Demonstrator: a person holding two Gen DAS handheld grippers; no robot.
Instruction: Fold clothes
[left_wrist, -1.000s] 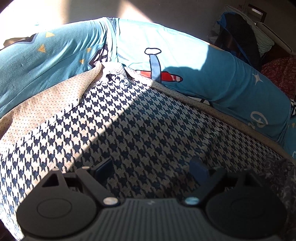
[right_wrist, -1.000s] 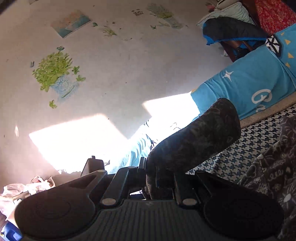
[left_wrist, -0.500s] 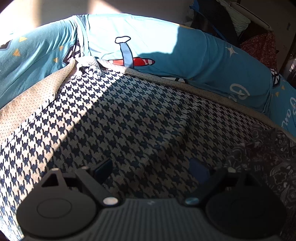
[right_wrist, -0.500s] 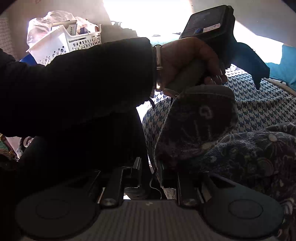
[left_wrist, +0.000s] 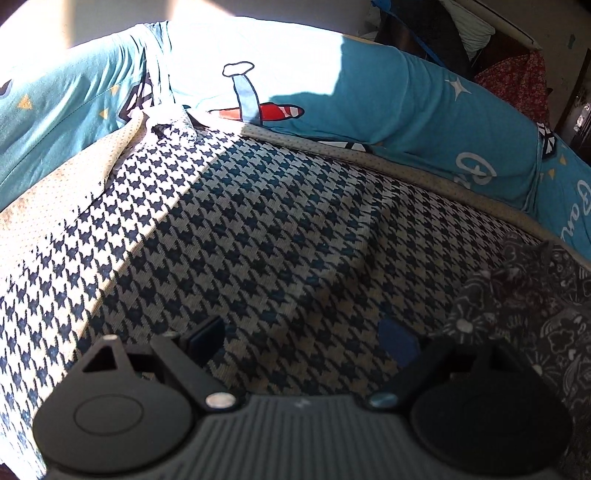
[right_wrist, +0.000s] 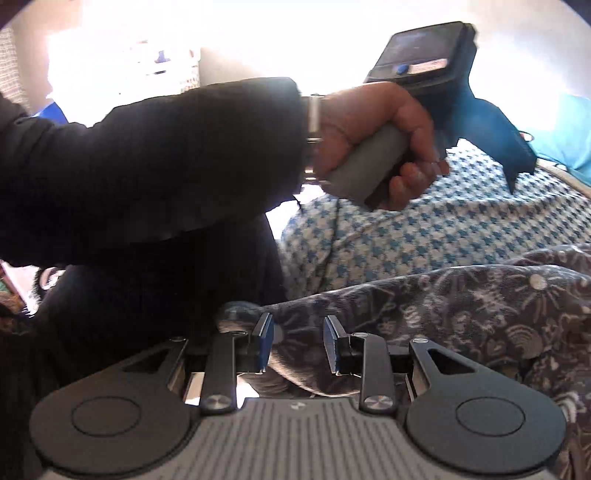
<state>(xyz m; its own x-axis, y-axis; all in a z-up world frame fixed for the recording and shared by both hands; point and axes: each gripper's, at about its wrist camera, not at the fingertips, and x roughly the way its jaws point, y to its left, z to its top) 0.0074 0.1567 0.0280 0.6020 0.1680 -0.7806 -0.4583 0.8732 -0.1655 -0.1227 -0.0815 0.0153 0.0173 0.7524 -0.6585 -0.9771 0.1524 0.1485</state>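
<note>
A dark grey garment with a pale floral print (right_wrist: 461, 314) lies on the houndstooth bed cover (right_wrist: 424, 229). My right gripper (right_wrist: 298, 345) is open just above its near edge, and cloth lies loose between the blue pads. In the left wrist view the same garment (left_wrist: 524, 295) shows at the right edge. My left gripper (left_wrist: 301, 338) hangs open over bare houndstooth cover (left_wrist: 258, 229), with nothing between its fingers, to the left of the garment. The right wrist view shows a hand (right_wrist: 373, 140) holding the left gripper (right_wrist: 515, 173) above the cover.
Teal printed pillows (left_wrist: 424, 99) line the far side of the bed, with a beige dotted sheet (left_wrist: 62, 184) at the left. A dark sleeve (right_wrist: 166, 158) crosses the right wrist view. A white basket (right_wrist: 162, 66) stands behind in glare.
My right gripper has opened and let go of the raised fold, which now lies flat on the bed. The left gripper stays open and has barely shifted.
</note>
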